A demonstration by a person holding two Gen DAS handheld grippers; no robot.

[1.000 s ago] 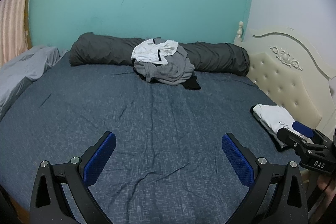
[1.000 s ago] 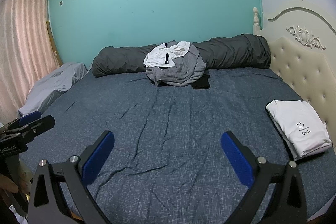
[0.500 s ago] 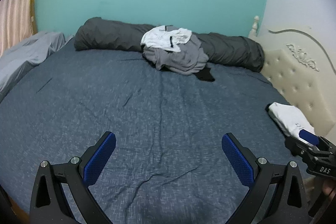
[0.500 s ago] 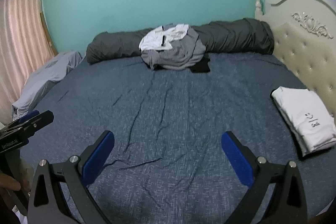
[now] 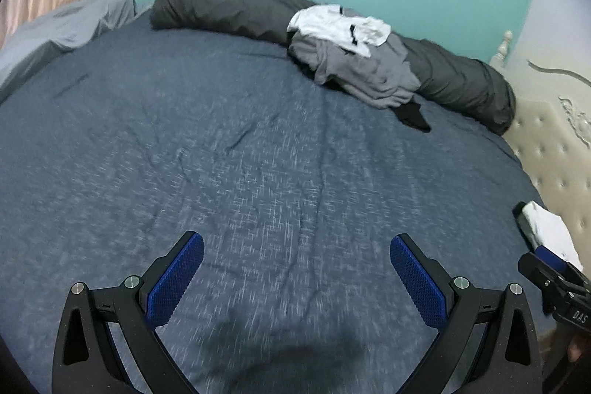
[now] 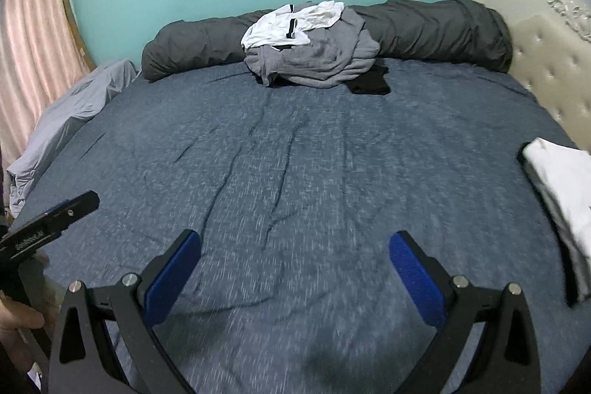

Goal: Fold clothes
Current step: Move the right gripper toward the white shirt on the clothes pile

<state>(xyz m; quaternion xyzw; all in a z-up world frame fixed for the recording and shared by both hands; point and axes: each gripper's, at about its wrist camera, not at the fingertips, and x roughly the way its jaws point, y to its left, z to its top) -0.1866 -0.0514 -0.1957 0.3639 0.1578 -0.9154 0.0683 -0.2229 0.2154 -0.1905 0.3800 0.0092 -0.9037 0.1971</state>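
Both grippers have advanced over the bed toward the unfolded heap, which now sits closer and larger in each wrist view than a second ago.

I have the left gripper (image 5: 296, 259) and the right gripper (image 6: 295, 257) spread wide with nothing between the blue pads, hovering above bare blue sheet (image 6: 295, 154). The pile of clothes (image 6: 314, 50), a white garment on a grey one with something black beneath, lies at the far edge against the rolled dark duvet (image 6: 424, 24); one folded white shirt (image 6: 565, 183) rests well apart by the headboard (image 6: 546, 61). To do this reach well, I judge I should keep low, take only the top white piece by an edge, and drag it onto open sheet. Compared with earlier, the folded shirt has slid toward the frame edge, and the near sheet is blurred.
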